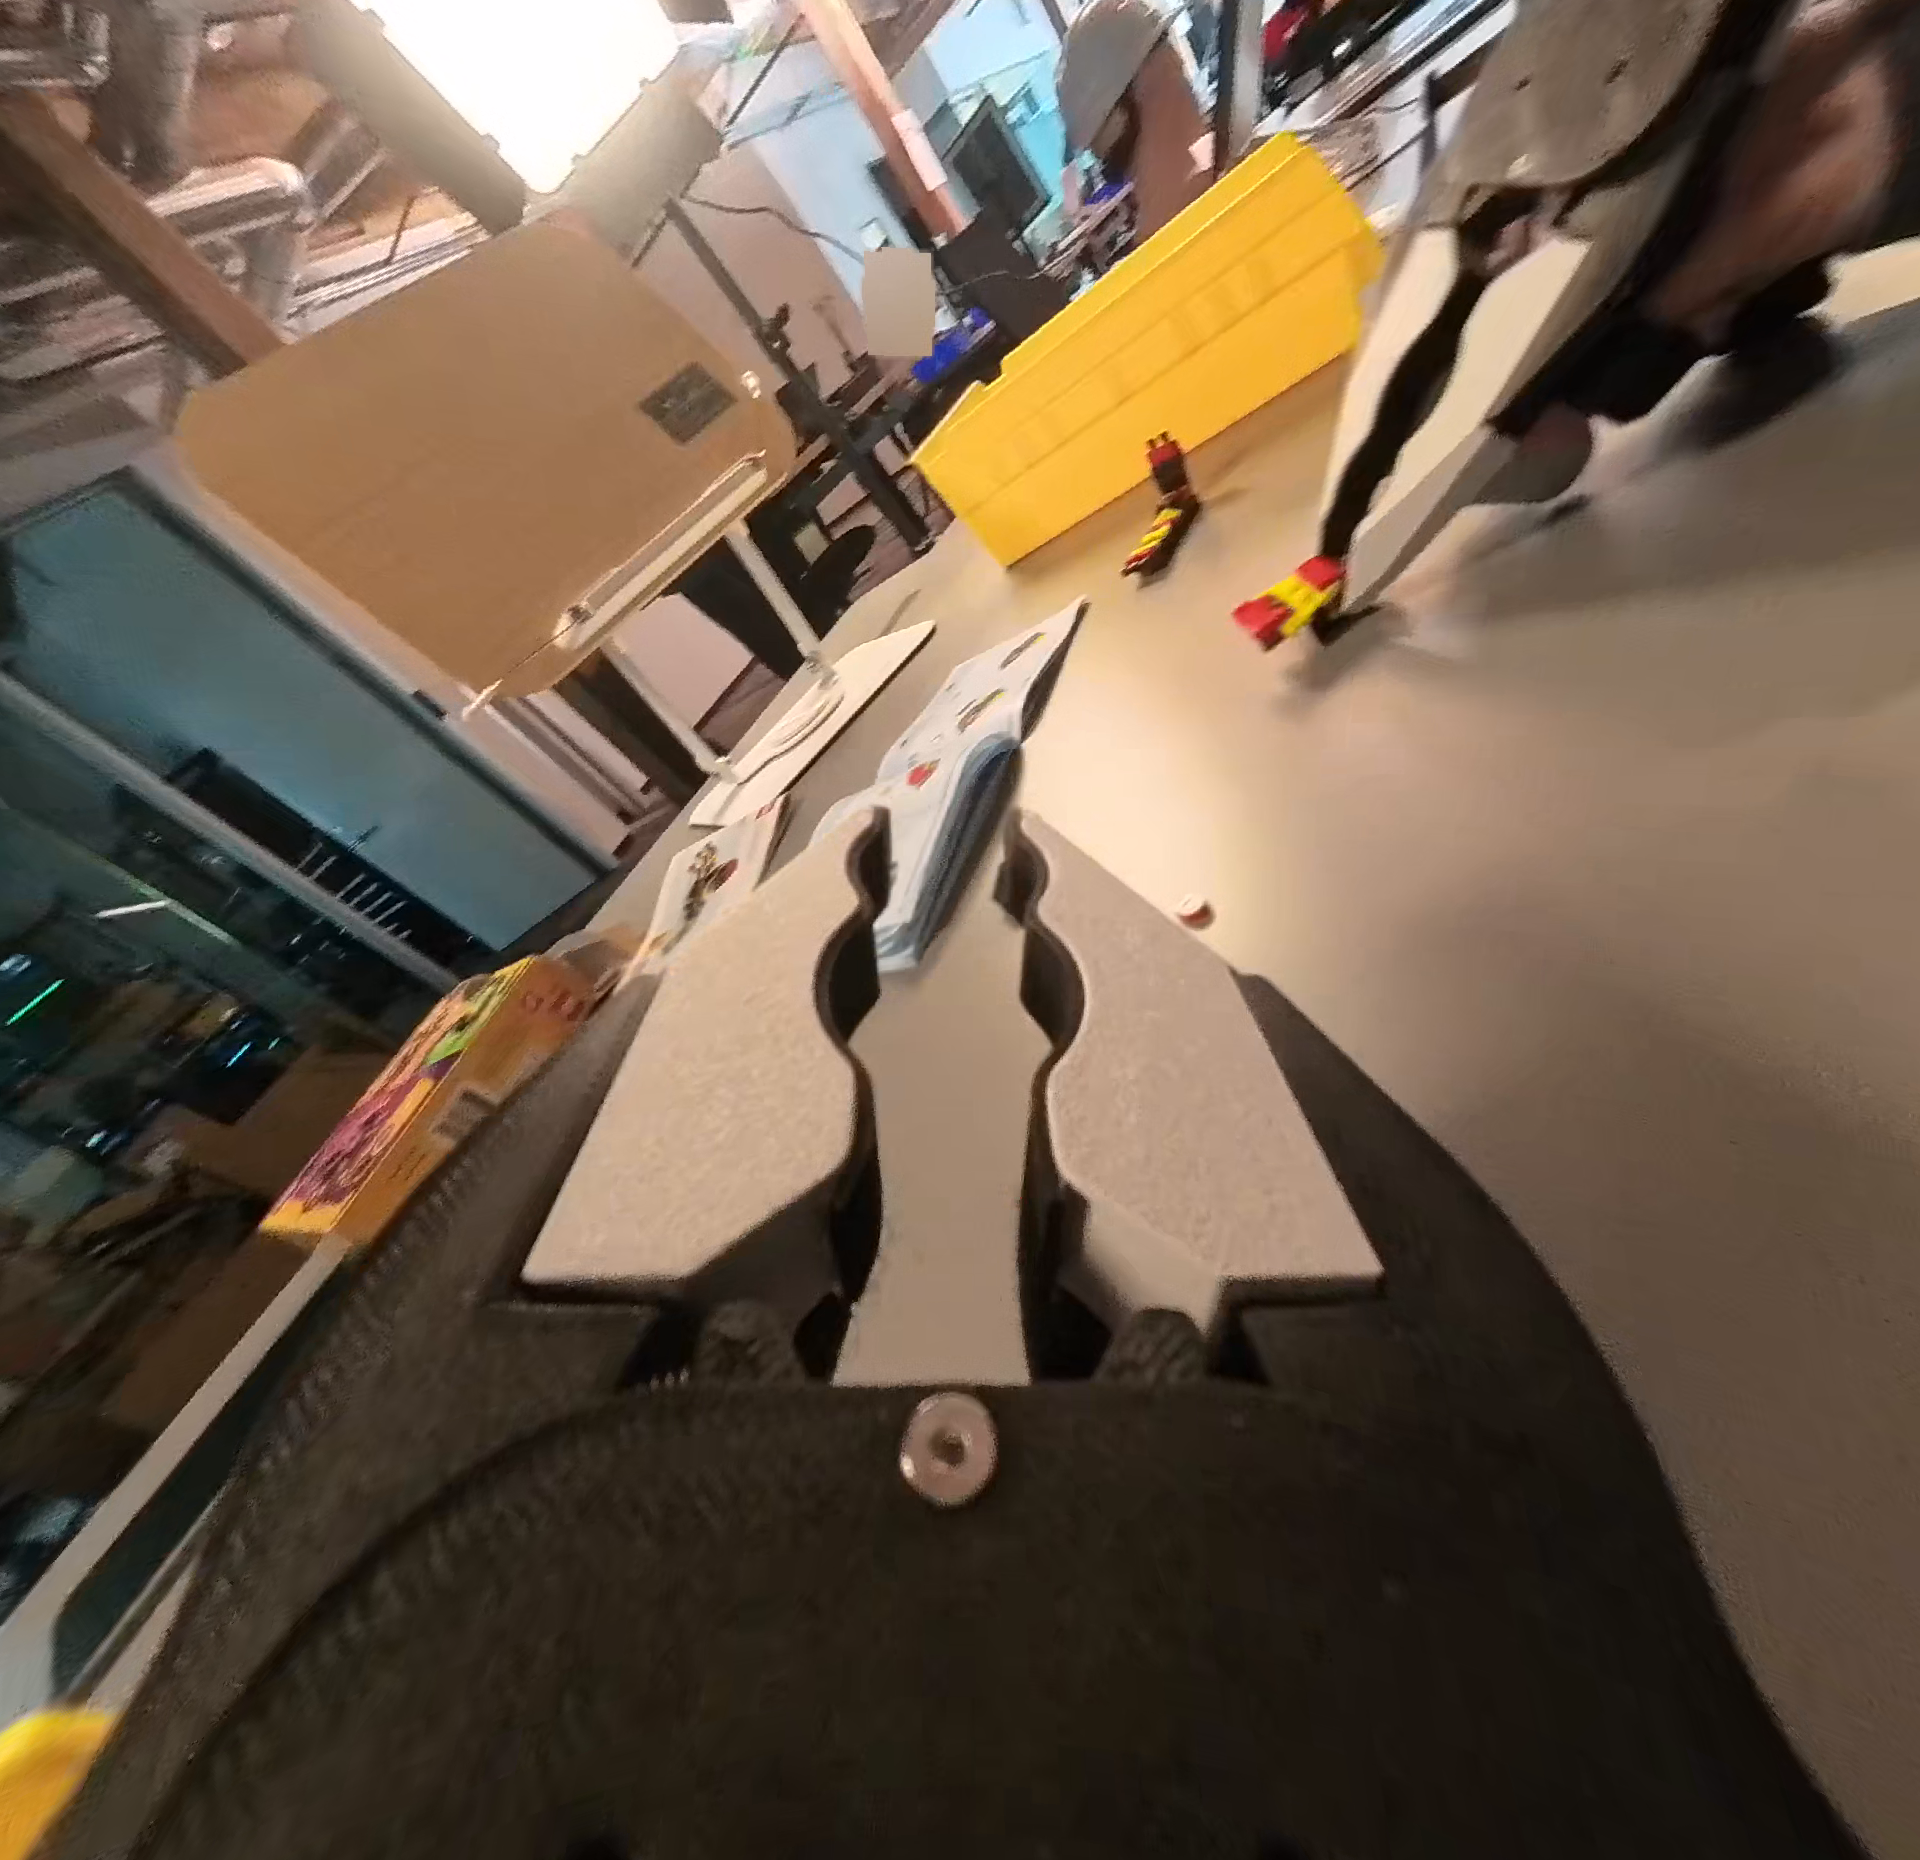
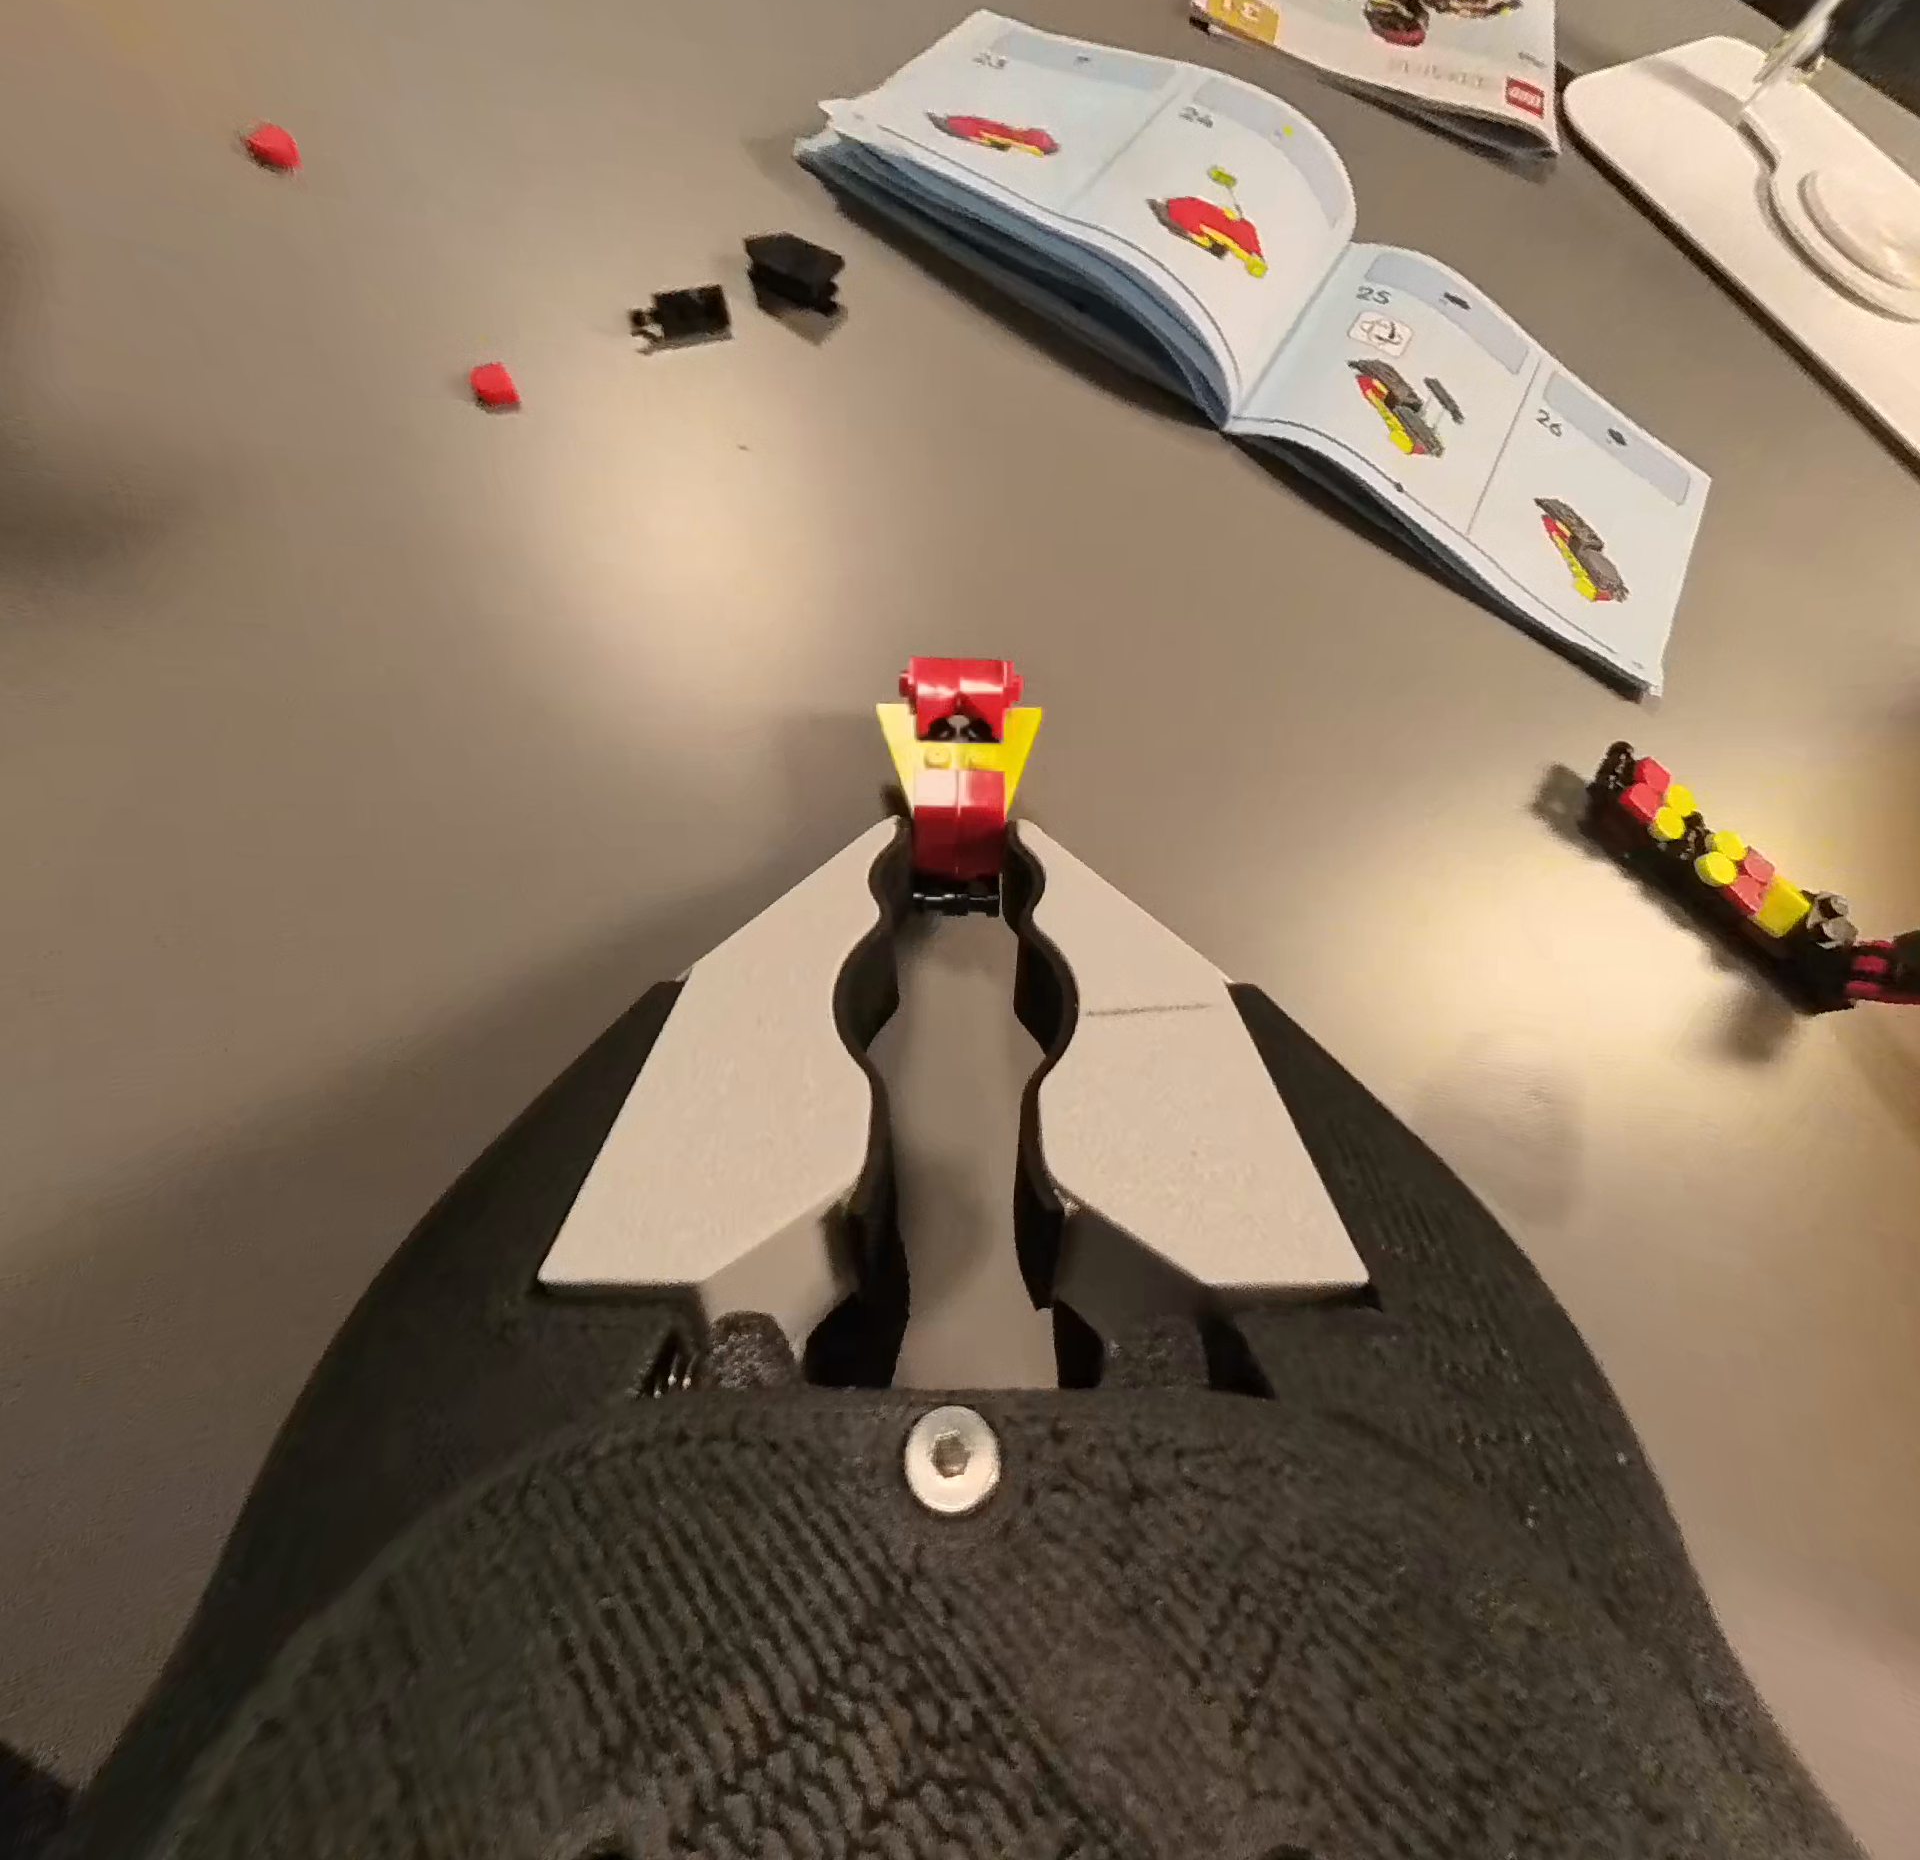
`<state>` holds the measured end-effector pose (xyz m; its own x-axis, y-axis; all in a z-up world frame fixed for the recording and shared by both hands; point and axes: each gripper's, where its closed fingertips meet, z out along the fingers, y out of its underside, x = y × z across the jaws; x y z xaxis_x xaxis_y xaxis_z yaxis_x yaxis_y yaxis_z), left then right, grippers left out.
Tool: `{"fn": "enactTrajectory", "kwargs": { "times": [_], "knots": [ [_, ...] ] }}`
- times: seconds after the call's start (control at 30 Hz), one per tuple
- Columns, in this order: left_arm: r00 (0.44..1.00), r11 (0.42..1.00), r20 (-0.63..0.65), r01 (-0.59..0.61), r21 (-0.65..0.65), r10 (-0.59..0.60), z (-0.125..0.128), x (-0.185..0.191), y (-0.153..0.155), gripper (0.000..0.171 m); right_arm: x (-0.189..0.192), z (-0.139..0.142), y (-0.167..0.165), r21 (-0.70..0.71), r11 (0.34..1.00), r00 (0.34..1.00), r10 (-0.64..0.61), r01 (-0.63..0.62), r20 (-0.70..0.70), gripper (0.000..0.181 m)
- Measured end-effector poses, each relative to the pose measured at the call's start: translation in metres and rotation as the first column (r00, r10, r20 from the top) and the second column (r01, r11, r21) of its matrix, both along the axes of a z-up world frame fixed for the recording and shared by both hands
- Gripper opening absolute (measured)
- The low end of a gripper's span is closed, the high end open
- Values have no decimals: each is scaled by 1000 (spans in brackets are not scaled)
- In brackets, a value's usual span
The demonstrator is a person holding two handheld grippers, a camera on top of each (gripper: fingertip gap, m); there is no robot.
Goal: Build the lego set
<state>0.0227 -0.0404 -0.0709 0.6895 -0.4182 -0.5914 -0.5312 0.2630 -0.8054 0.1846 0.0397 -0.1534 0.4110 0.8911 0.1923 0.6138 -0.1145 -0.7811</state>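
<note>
In the right wrist view my right gripper (image 2: 956, 860) is shut on a small red and yellow lego build (image 2: 961, 761) with a black underside, held just above the grey table (image 2: 520, 771). The left wrist view shows this gripper (image 1: 1335, 589) and build (image 1: 1283, 605) far right, low on the table. My left gripper (image 1: 948, 834) is open and empty, tilted above the table, pointing at the open instruction booklet (image 1: 966, 771). A long black, red and yellow build (image 2: 1725, 875) lies to the right. Two red pieces (image 2: 494, 385) (image 2: 272, 145) and two black pieces (image 2: 681, 314) (image 2: 795, 267) lie loose at the far left.
A yellow bin (image 1: 1153, 376) stands at the table's far side, the long build (image 1: 1164, 511) in front of it. A second booklet (image 2: 1382, 23) and a white stand base (image 2: 1766, 200) lie beyond the open booklet (image 2: 1247, 283). A lego box (image 1: 436, 1093) sits at the left edge. Spacing between my two grippers at the tips: around 20 cm.
</note>
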Motion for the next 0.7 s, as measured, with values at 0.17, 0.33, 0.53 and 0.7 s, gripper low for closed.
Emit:
{"fn": "enactTrajectory", "kwargs": {
  "times": [0.17, 0.33, 0.53, 0.7],
  "knots": [
    [995, 994, -2, -101, 32, 101, 5, -21, 1, 20, -14, 5, -28, -61, 997, 997, 43, -46, -62, 14],
    [990, 990, 2, -141, 30, 141, 4, -27, 7, 19, -51, 13, -65, -120, 976, 975, 162, -180, -151, 14],
    [977, 976, -34, -210, 62, 212, 5, -37, 9, 15, -107, 15, -108, -23, 927, 922, 371, -375, -107, 14],
    [952, 955, -77, -290, 67, 295, 2, -50, 9, 14, -130, 7, -109, 3, 908, 907, 419, -420, -39, 33]
  ]
}}
